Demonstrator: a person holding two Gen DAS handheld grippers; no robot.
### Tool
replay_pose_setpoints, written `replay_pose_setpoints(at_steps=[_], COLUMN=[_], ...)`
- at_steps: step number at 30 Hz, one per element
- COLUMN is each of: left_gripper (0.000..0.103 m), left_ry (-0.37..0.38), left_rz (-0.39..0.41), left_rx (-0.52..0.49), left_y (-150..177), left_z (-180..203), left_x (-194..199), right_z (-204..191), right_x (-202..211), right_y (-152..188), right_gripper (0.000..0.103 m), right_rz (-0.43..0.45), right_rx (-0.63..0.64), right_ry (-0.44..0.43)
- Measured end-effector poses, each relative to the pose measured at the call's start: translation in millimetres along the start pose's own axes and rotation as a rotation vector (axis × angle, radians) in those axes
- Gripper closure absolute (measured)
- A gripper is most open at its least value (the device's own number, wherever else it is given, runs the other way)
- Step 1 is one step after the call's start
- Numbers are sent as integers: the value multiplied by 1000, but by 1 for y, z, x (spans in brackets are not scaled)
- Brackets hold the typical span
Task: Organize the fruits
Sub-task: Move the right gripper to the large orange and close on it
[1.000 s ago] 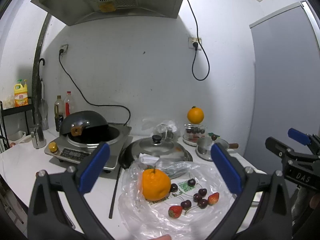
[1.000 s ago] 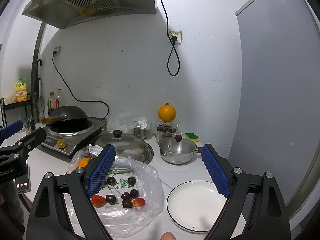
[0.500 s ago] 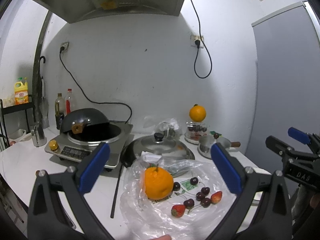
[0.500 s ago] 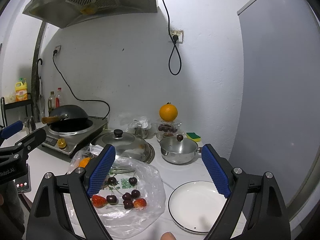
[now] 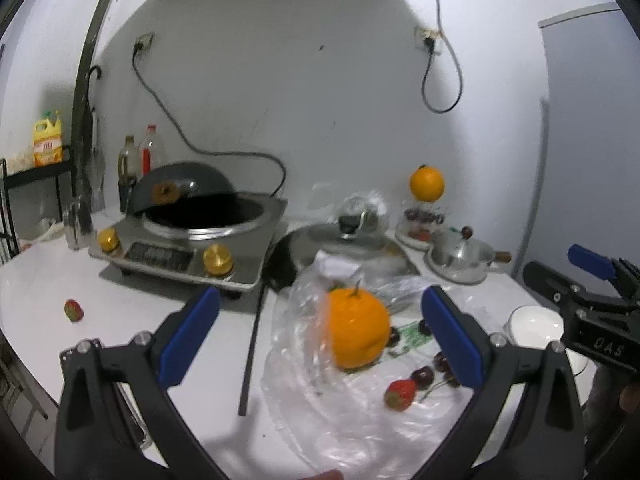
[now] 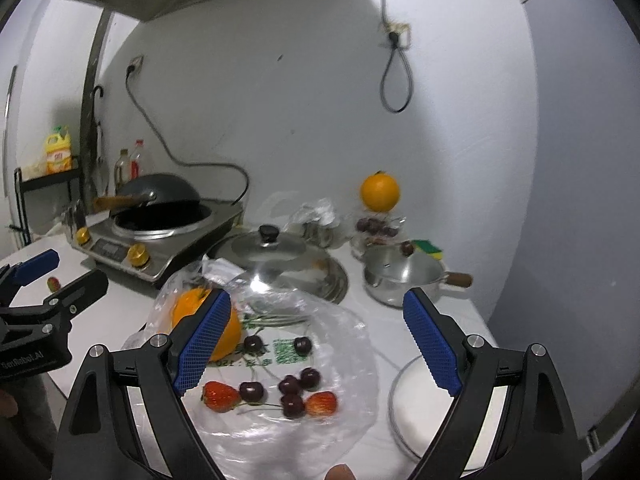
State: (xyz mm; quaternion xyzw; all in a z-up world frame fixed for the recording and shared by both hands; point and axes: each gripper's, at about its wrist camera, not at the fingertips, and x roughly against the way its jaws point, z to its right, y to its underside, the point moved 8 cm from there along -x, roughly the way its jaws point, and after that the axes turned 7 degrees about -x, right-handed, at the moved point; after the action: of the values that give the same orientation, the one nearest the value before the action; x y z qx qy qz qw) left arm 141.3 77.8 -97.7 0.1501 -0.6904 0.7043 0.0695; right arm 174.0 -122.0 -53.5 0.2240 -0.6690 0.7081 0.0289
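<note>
Fruits lie on a clear plastic bag [image 6: 320,320] spread on the white worktop [image 5: 132,312]: an orange [image 5: 357,328], dark cherries [image 6: 294,390] and two strawberries [image 6: 218,396]. Your left hand-held gripper [image 5: 320,336] is spread wide, empty, with the orange between its blue pads, farther ahead. Your right hand-held gripper [image 6: 316,344] is also spread and empty, framing the cherries below it. The white plate [image 6: 416,404] sits just right of the bag.
</note>
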Motion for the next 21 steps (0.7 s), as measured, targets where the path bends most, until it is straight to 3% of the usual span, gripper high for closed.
replay_pose_setpoints(at_steps=[21], left_gripper=[1], left_ry=[-37], left_rz=[-129], left_rx=[55], left_y=[41], left_z=[-62], left_x=[-71], right_z=[-73], right_x=[-109], right_y=[35], right_gripper=[13], right_rz=[-179], right_rx=[54], right_ry=[-143])
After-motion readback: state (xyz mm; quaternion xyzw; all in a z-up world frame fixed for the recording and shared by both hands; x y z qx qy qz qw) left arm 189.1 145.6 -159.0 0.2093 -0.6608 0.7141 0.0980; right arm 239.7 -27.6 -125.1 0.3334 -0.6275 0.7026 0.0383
